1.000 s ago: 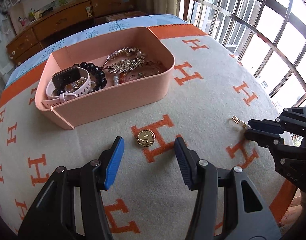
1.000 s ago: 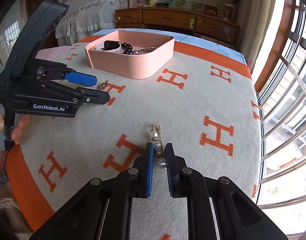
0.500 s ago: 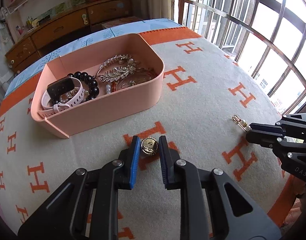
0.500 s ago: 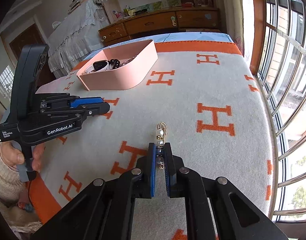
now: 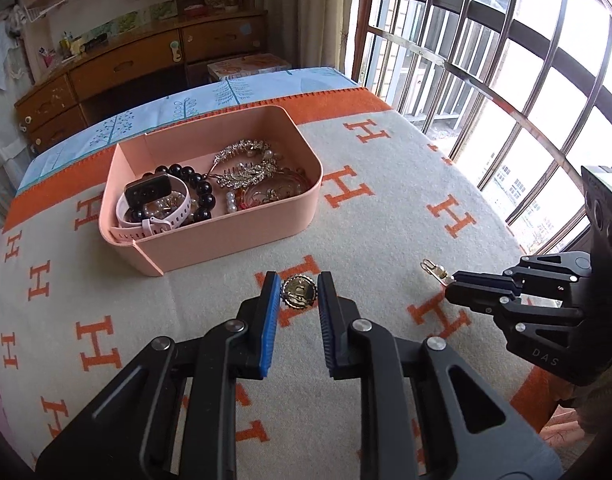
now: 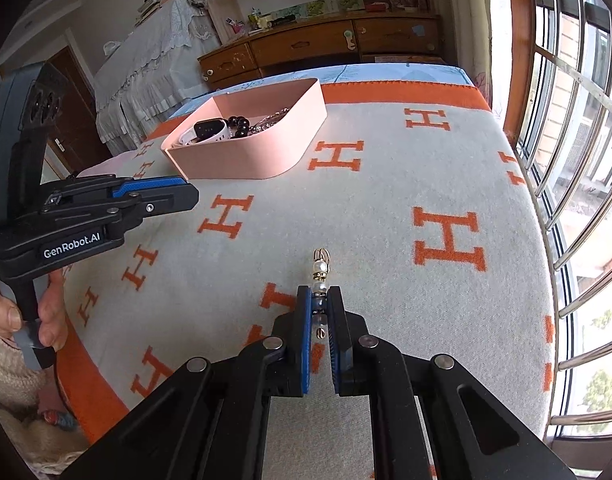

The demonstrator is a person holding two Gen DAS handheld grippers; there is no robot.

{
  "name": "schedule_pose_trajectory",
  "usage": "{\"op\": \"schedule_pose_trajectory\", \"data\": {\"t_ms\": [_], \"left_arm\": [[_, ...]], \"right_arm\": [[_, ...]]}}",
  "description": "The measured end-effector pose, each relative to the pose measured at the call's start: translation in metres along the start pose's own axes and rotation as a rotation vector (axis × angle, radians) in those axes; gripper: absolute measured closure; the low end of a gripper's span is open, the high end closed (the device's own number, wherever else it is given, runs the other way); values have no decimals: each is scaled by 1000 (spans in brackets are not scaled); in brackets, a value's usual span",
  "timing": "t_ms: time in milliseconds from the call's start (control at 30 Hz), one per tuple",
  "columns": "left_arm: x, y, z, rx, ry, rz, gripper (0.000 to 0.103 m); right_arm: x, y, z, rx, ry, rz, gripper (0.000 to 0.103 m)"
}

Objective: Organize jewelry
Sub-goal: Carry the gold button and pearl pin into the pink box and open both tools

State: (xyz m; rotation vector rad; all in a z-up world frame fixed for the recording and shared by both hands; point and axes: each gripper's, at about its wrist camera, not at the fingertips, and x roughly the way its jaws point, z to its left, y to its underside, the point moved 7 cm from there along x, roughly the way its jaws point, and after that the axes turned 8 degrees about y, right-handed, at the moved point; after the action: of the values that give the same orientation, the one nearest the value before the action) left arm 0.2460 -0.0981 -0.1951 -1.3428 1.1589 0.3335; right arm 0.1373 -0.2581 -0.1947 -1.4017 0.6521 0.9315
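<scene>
A round gold brooch (image 5: 299, 291) is pinched between the blue pads of my left gripper (image 5: 299, 286), which is shut on it and lifted a little off the blanket. My right gripper (image 6: 320, 294) is shut on a gold pin strung with pearls (image 6: 320, 270), whose tip sticks out past the fingertips; the same pearl pin (image 5: 436, 270) shows in the left wrist view at the right gripper's tip. Behind stands the pink jewelry box (image 5: 225, 236), holding a pink-strapped watch (image 5: 153, 200), black beads and silver leaf pieces. The pink box (image 6: 245, 156) lies far left of my right gripper.
A grey blanket with orange H letters (image 5: 386, 220) covers the table. A barred window (image 5: 506, 60) runs along the right side. A wooden dresser (image 5: 145, 64) stands behind the table. A person's hand (image 6: 33, 316) holds the left gripper's handle.
My left gripper closed on the gold brooch and rose with it, so the box looks farther off. The right gripper kept its hold on the pearl pin and rolled slightly.
</scene>
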Motion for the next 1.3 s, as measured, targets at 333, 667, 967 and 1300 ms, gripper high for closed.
{"op": "schedule_pose_trajectory", "data": {"t_ms": [333,667,967,1300], "left_arm": [[-76,-60,38,-67,18,-92,87],[-102,-158,82,-125,28,-144,87],[-13,-166,116,-159,-25,-47,86],[38,-134,150,-288,65,38,33]], "right_arm": [[-44,-84,45,-38,-38,-125,95],[-69,-217,71,88,-119,-228,95],[17,-251,76,155,-101,-76,95],[82,-226,57,195,-54,-5,67]]}}
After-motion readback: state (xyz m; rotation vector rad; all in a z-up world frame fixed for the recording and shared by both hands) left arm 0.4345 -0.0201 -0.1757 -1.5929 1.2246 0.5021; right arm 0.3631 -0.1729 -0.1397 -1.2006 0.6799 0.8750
